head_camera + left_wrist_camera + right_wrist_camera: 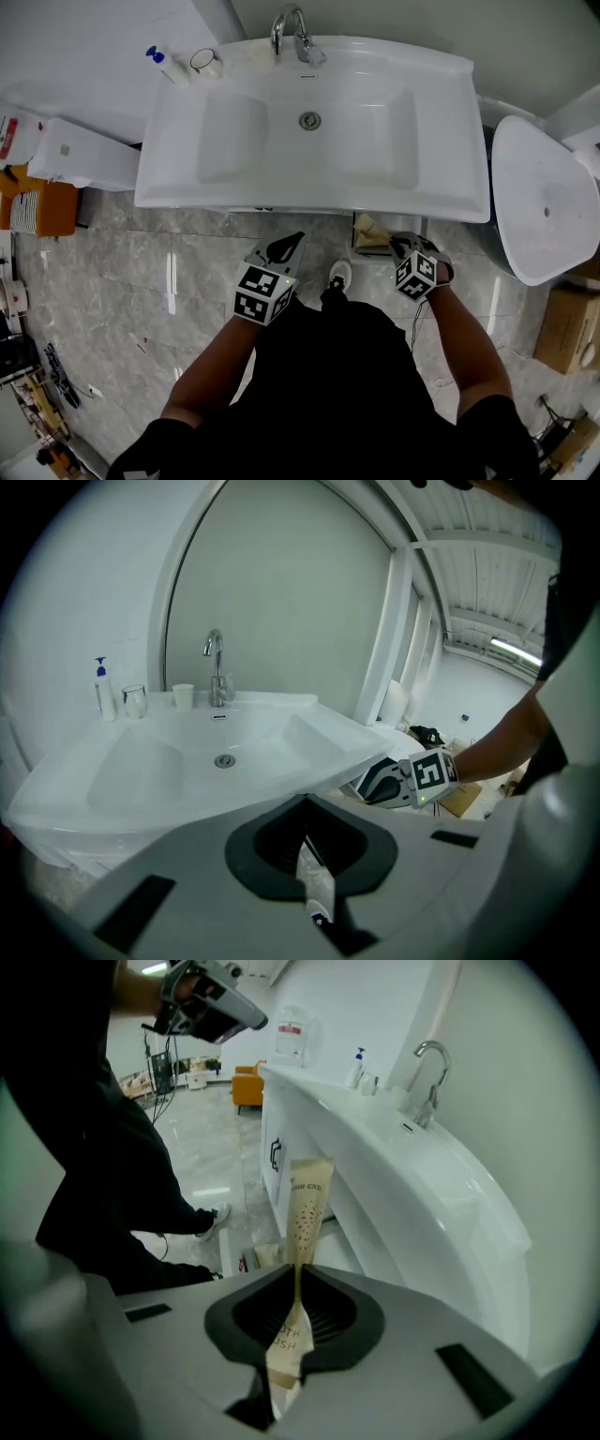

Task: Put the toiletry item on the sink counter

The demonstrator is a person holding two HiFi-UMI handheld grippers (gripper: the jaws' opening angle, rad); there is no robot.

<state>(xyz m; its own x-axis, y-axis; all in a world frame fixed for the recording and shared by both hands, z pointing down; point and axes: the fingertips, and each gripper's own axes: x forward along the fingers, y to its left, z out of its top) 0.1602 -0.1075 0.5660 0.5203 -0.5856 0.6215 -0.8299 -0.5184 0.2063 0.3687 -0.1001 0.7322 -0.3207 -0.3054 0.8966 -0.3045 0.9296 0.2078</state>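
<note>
The right gripper (405,246) is clamped on a tan paper toothbrush sleeve (305,1213). The sleeve's long axis runs straight out past the jaw tips toward 12 o'clock in that gripper's view, and the white ceramic sink counter (450,141) stands at 2 o'clock from it. The left gripper (286,248) pinches a small white sachet (314,883) (toothpaste, I'd guess) lying along its jaws. Seen from overhead, both grippers sit below the counter's front edge, which is at 12 o'clock and about equally near to each. The basin (234,131) holds only its drain (310,120). At the counter's 11 o'clock corner stand a blue-capped pump bottle (164,64) and a clear glass cup (204,62), contents unreadable.
</note>
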